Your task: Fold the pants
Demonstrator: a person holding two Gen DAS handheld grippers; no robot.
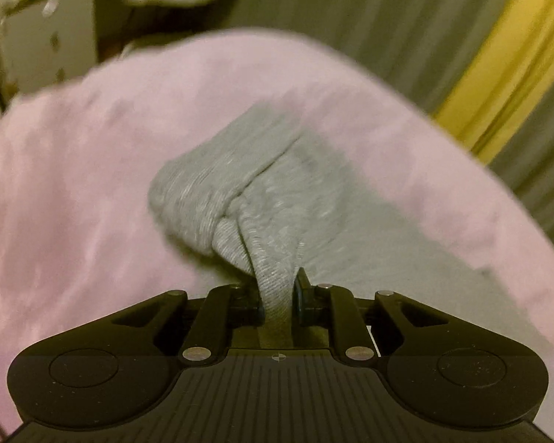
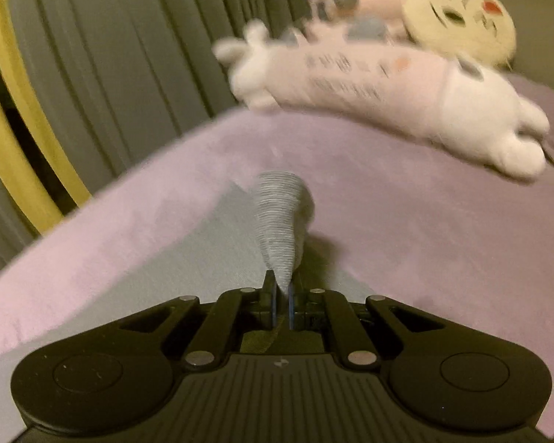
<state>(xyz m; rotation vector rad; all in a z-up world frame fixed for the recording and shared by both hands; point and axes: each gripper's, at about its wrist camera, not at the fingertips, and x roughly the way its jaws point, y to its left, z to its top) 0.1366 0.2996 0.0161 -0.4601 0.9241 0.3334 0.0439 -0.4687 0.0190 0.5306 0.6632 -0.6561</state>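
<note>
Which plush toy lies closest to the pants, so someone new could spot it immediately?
Start from the pink blanket covering the bed, seen in the right wrist view. Along its far edge lies a long white plush toy, stretched sideways. Unlike the round cream plush behind it, it is elongated, with stubby legs.

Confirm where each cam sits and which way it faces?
Left wrist: on the left gripper, looking along its fingers across the pink blanket toward curtains; only gripper shows, shut on grey pants.
Right wrist: on the right gripper, facing plush toys; only gripper shows, also pinching pants.
Shared: pants, blanket, curtains.
</note>
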